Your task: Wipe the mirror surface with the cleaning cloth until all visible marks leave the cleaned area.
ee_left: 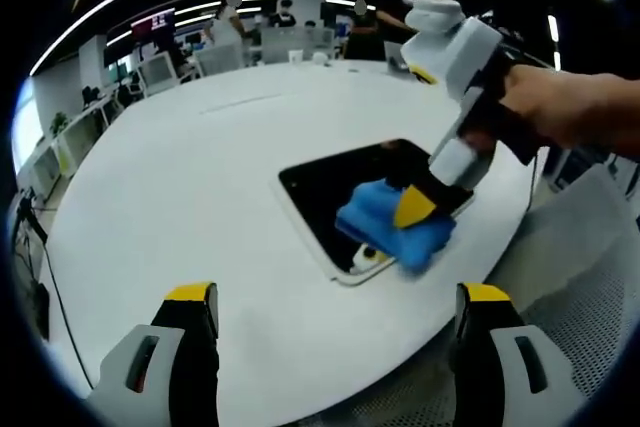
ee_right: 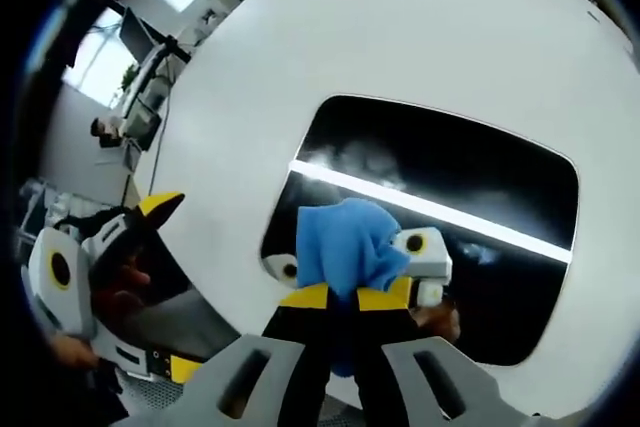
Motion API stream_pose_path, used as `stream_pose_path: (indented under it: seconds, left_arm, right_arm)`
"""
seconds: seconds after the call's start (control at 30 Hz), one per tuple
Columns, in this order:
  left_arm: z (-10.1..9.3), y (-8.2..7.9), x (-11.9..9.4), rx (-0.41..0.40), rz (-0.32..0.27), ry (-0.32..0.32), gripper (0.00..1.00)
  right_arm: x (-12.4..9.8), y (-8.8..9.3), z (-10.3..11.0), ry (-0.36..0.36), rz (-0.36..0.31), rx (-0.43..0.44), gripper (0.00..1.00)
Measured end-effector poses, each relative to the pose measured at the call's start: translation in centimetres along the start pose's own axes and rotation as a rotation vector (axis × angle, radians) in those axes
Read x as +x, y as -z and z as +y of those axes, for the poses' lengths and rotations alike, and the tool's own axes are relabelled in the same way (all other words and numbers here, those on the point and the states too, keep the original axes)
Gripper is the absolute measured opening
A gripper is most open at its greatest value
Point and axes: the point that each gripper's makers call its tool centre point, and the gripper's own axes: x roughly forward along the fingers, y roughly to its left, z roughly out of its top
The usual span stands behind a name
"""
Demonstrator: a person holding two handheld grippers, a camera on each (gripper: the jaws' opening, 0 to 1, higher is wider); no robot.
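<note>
Nearest the lens in the right gripper view, the right gripper [ee_right: 343, 297] had its two yellow-tipped jaws pinched together on a bunched blue cleaning cloth [ee_right: 345, 243], the fabric rising out of the tips and pressed down against the mirror [ee_right: 440, 172]; holding the cloth wadded like that looked meant to give a firm pad to rub with. The mirror lay flat on the round white table [ee_right: 400, 37], near its edge on the person's side, a dark rounded rectangle reflecting a bright ceiling strip. Pale cloudy smears showed on the glass above and beside the cloth, so the wiping appeared unfinished. Two small cartoon-eye shapes [ee_right: 415, 243] sat just beside the cloth at the mirror's near edge; what they belonged to could not be made out. In the left gripper view, the same scene appeared from farther off: the cloth [ee_left: 385, 219] rested on the near corner of the mirror [ee_left: 330, 187], with the right gripper [ee_left: 415, 209] angled down onto it from a hand [ee_left: 570, 107]. The left gripper [ee_left: 335, 317] hung back over the table's [ee_left: 200, 177] bare near part with its jaws spread wide and nothing between them, well apart from the mirror, probably kept out of the wiping path. Desks, monitors and people stood in the office behind.
</note>
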Motion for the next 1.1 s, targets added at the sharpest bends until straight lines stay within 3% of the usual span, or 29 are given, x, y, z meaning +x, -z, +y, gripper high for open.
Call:
stream_pose_path:
  seconds: [0.47,0.6,1.1]
  left_arm:
    - [0.1,0.0,0.0,-0.003,-0.001,-0.001,0.99]
    - [0.1,0.1,0.0,0.000,0.007,-0.002,0.99]
    - [0.0,0.3,0.0,-0.002,0.020,0.005,0.99]
  right_arm:
    - [1.0,-1.0,2.5,-0.012,0.005,-0.046,0.02]
    - [1.0,-1.0,2.6,0.018,0.007,-0.098,0.02]
    - [0.8,-0.8,2.6,0.037,0.022,-0.116,0.02]
